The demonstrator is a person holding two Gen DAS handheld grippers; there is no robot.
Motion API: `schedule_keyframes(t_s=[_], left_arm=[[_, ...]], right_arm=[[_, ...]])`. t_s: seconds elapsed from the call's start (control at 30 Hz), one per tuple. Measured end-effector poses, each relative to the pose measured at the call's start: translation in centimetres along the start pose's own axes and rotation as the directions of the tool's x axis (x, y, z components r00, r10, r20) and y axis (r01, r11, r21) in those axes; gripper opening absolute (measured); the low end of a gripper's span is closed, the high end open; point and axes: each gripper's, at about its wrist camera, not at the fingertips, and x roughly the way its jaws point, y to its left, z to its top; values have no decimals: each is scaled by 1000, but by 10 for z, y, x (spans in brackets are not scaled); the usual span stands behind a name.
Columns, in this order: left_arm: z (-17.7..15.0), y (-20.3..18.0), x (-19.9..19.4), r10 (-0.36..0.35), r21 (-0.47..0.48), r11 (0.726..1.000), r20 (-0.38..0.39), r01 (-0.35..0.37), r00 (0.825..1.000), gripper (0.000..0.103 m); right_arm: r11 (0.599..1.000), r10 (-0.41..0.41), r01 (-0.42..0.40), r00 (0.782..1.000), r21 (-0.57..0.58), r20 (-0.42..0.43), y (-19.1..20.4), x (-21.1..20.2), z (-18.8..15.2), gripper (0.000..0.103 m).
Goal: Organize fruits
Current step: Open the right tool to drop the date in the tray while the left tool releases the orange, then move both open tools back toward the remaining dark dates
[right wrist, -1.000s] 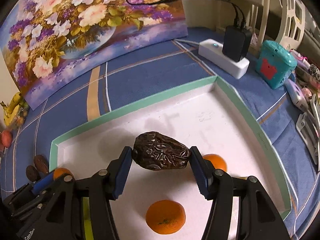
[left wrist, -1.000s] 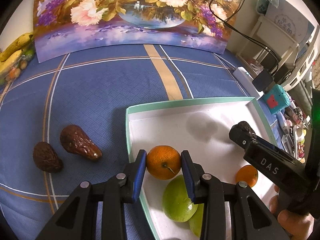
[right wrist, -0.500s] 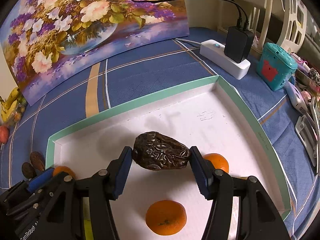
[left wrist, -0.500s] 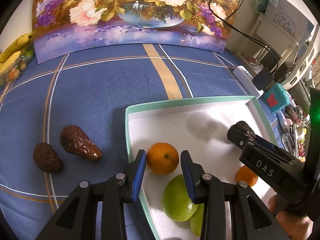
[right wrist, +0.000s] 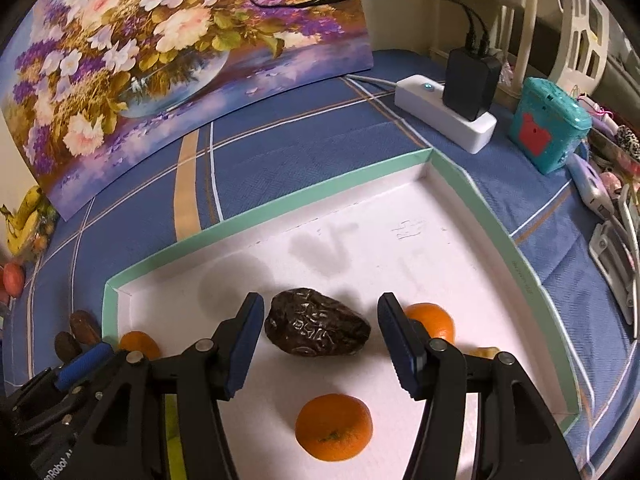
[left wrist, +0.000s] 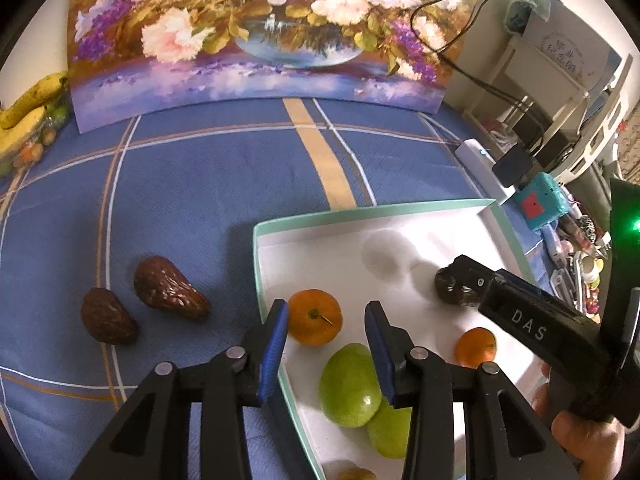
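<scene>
My left gripper hangs over the near left corner of the white tray, and its jaws are opening. An orange rests on the tray floor between them, with a gap at the right pad. My right gripper stands open over the tray's middle. A wrinkled brown date lies tilted on the floor between its pads, with white showing beside its right end. Two green fruits and a small orange also lie in the tray. Two more dates sit on the blue cloth to its left.
A flower painting leans at the back. A white power strip with a black charger, a teal box and small clutter lie right of the tray. Bananas sit far left. A hand holds the right gripper.
The left jaws have spread off the orange, which stays on the tray floor. In the right wrist view the date has sunk and tilted away from the right pad.
</scene>
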Motion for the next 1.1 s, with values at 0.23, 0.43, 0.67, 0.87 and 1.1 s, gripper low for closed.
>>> schedule_keyframes(t_s=[0.23, 0.43, 0.67, 0.87, 1.1], left_arm=[[1, 4, -28, 21, -26, 999, 16, -21, 1000, 43], [-3, 21, -47, 66, -93, 994, 17, -64, 998, 43], [-14, 50, -68, 132, -188, 974, 11, -127, 991, 44], [-20, 69, -89, 178, -253, 954, 39, -163, 983, 56], [-20, 76, -92, 207, -277, 942, 36, -189, 978, 77]], right_arm=[[1000, -15, 15, 1000, 0, 9, 5, -32, 10, 60], [1000, -7, 7, 1000, -2, 15, 7, -58, 9, 60], [999, 5, -4, 1000, -32, 23, 21, -76, -5, 60], [998, 24, -23, 999, -61, 21, 35, -80, -11, 60], [996, 33, -33, 999, -81, 5, 43, -76, -13, 61]])
